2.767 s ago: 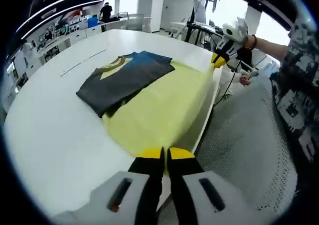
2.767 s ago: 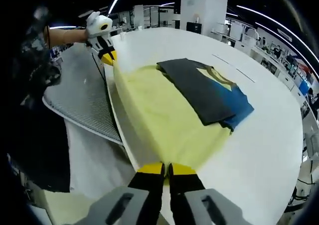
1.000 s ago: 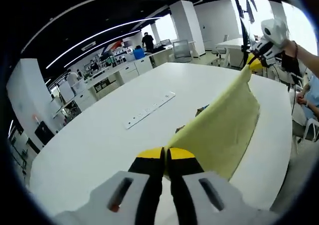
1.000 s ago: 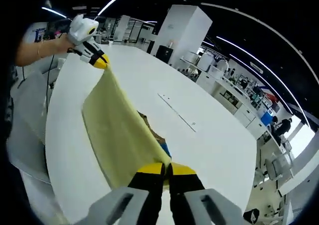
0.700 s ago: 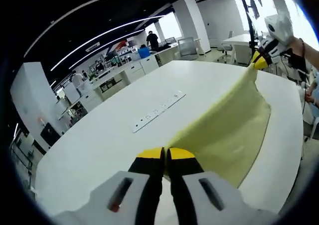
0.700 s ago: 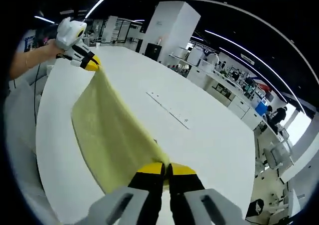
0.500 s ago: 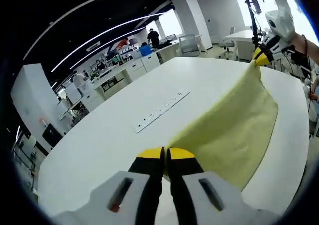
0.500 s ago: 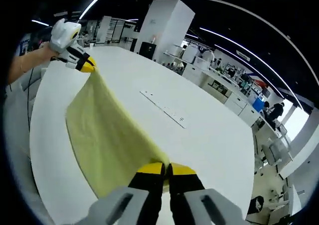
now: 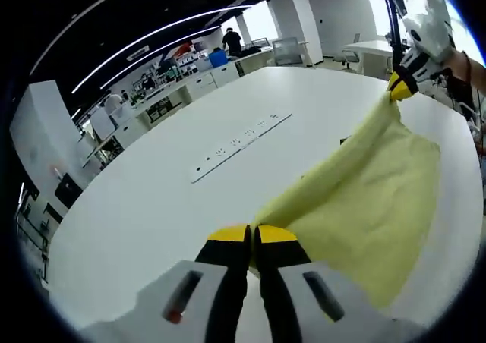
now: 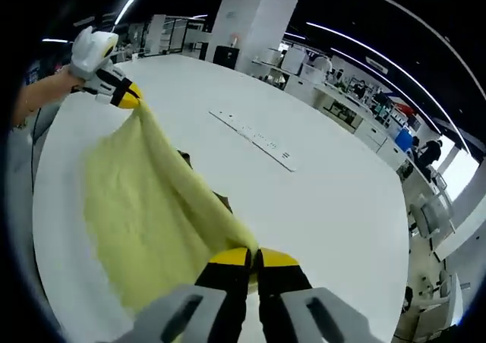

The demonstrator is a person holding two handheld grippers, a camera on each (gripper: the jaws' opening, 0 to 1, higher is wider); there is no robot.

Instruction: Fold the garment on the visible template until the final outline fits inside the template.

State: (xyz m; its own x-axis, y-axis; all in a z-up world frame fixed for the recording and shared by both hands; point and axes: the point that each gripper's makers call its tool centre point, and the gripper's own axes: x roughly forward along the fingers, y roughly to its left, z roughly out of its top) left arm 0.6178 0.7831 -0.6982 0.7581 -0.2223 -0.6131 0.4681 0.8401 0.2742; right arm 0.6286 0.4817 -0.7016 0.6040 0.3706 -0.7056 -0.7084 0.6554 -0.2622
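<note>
The left gripper [image 9: 251, 240] and right gripper [image 10: 251, 263] each pinch a corner of the yellow cloth [image 9: 364, 199] — held up, stretched between them, over the white table [image 9: 152, 199].

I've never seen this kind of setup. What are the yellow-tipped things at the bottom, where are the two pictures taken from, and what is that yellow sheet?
No robot here: a person holds a hand tool with a two-jaw claw in each hand, and a fisheye camera rides on each tool. The left gripper view looks along the left claw; the right gripper view looks along the right claw. Each claw also appears far off in the other's picture, with the person's hand around it. Both claws are shut on corners of a yellow cloth, which hangs stretched between them above a large white table. A power strip is set into the tabletop. Small dark patches peek out beside the cloth's edge; I cannot tell what they are.
</note>
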